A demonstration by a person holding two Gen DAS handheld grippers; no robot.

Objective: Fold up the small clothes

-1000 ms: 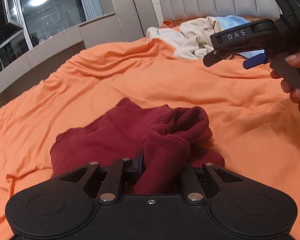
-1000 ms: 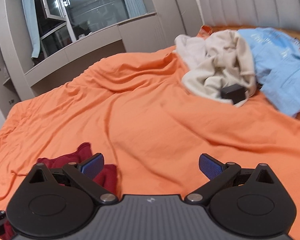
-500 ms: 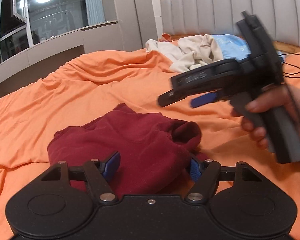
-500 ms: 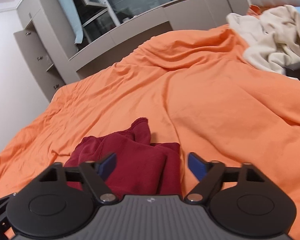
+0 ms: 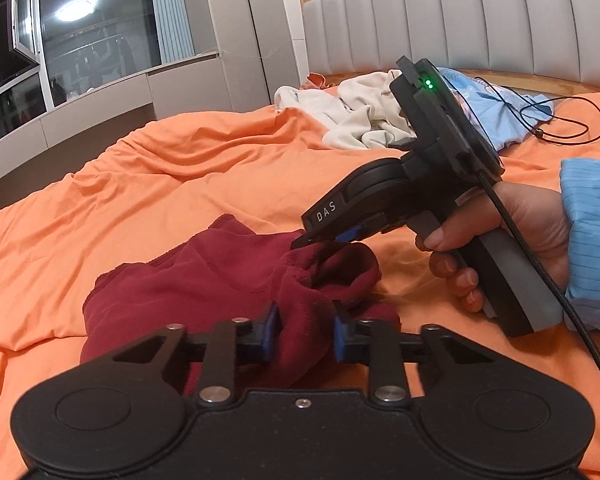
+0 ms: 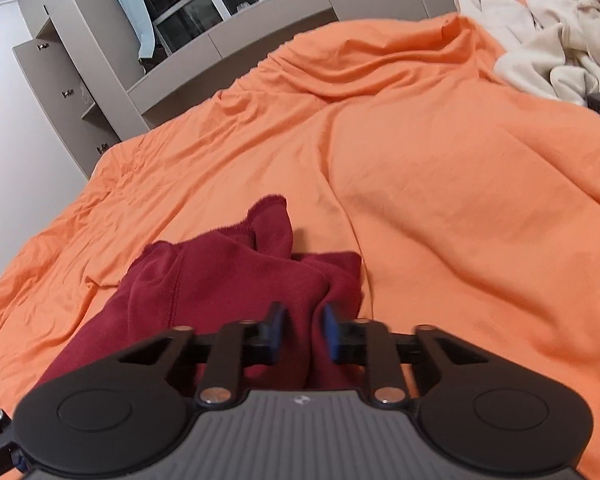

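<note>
A crumpled maroon garment (image 5: 204,280) (image 6: 220,280) lies on the orange bedsheet (image 5: 180,184). My left gripper (image 5: 305,332) sits at its near edge, jaws closing, blue pads pressed on a thick raised fold of the cloth. My right gripper (image 6: 303,332) has come down on the garment's right side. Its jaws are closing too, and a ridge of maroon cloth is pinched between its pads. In the left wrist view the right gripper (image 5: 320,242) points down to the left, tips on the bunched cloth, held by a hand (image 5: 520,220) in a blue sleeve.
At the head of the bed lie a cream clothes pile (image 5: 360,116) (image 6: 540,32) and a light blue garment (image 5: 496,112) with a black cable (image 5: 560,120) beside it. A grey padded headboard (image 5: 460,20) stands behind. Grey cabinets (image 6: 60,80) and windows line the left.
The right gripper came down and leftward from above the bed onto the maroon garment and closed on a fold. The left gripper opened, dropped its earlier fold, then closed on a thicker bunch.
</note>
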